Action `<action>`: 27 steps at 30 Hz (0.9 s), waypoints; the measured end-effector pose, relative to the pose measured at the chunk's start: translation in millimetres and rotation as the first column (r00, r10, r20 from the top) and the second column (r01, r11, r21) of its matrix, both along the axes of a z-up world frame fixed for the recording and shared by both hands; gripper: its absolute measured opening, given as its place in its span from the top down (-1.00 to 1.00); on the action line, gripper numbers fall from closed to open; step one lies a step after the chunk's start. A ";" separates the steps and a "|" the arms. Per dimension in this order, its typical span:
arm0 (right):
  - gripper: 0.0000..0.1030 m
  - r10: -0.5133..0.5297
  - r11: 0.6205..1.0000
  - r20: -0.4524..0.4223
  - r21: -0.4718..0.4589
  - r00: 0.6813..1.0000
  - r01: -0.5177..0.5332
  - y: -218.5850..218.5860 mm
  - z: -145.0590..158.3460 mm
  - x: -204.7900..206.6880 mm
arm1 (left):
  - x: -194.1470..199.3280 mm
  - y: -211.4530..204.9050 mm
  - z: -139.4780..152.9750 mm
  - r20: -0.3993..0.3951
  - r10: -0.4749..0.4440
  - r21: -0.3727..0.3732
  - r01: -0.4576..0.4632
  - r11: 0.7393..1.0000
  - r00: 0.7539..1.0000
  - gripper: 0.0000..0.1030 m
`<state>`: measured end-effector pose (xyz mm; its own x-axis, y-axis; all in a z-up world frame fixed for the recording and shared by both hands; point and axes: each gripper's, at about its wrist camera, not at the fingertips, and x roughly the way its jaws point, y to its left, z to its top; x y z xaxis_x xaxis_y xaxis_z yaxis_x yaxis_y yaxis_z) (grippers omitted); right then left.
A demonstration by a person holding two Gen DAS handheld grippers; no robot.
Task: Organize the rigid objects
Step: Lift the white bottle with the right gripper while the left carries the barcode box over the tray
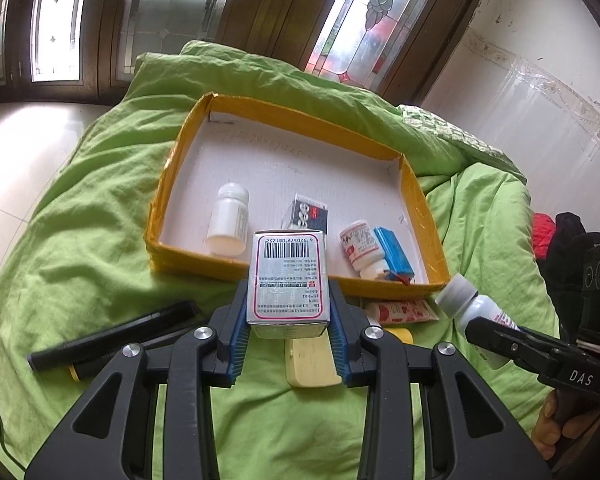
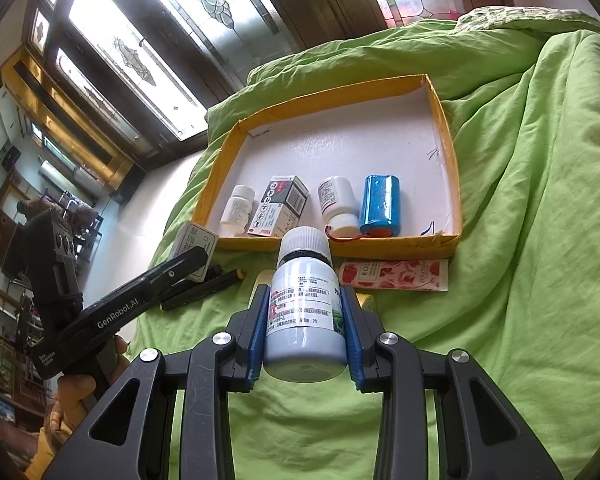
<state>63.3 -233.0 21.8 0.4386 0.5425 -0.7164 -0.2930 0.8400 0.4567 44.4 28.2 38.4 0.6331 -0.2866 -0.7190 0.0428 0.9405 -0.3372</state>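
My left gripper (image 1: 288,304) is shut on a silver medicine box (image 1: 287,280) with a barcode, held just in front of the yellow tray's (image 1: 188,256) near wall. My right gripper (image 2: 305,316) is shut on a white bottle (image 2: 305,312) with a white cap, held above the green blanket in front of the tray (image 2: 444,240). In the tray lie a white bottle (image 1: 230,218), a black-and-red box (image 1: 308,216), a small labelled bottle (image 1: 362,248) and a blue battery pack (image 1: 394,254).
On the green blanket (image 2: 520,200) before the tray lie a rose-print tube (image 2: 394,275), a black marker (image 1: 112,334) and a pale yellow case (image 1: 312,364). Dark clothes (image 1: 568,256) lie at the right. Windows stand behind.
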 end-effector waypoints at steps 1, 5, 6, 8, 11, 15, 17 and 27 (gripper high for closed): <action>0.41 -0.001 1.000 0.000 0.001 1.000 0.001 0.0 0.4 0.4 | 1.7 1.4 1.8 0.004 0.002 0.003 -0.002 1.000 1.000 0.37; 0.41 -0.006 1.000 0.000 -0.001 1.000 0.006 -0.8 2.2 3.8 | 9.6 7.1 8.1 0.013 0.011 0.022 -0.011 1.000 1.000 0.37; 0.41 -0.008 1.000 0.001 0.000 1.000 0.008 -3.0 3.0 4.9 | 12.1 9.2 10.2 0.016 0.013 0.029 -0.014 0.999 1.000 0.37; 0.41 -0.016 1.000 0.006 0.003 1.000 0.016 -4.6 6.5 7.7 | 16.4 13.8 13.7 0.021 0.019 0.041 -0.020 0.999 1.000 0.37; 0.41 -0.025 1.000 0.016 0.006 1.000 0.025 -8.2 11.5 11.2 | 24.5 21.0 18.7 0.027 0.030 0.062 -0.032 0.998 0.999 0.37; 0.41 -0.031 0.999 0.032 0.014 0.999 0.030 -7.9 19.5 19.2 | 36.2 29.3 21.6 0.017 0.041 0.079 -0.042 0.996 0.999 0.37; 0.41 -0.034 0.999 0.037 0.019 0.999 0.034 -7.6 23.6 23.7 | 43.4 32.0 21.1 0.006 0.044 0.092 -0.045 0.995 0.999 0.37; 0.41 -0.061 0.997 0.058 0.059 0.996 0.058 -2.8 36.6 53.8 | 83.1 32.6 2.5 -0.058 0.048 0.177 -0.037 0.983 0.997 0.37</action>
<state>117.1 -235.8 58.4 0.5127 0.5537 -0.6562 -0.2717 0.8296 0.4878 127.5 60.8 40.9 0.5951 -0.1262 -0.7937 -0.0137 0.9858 -0.1671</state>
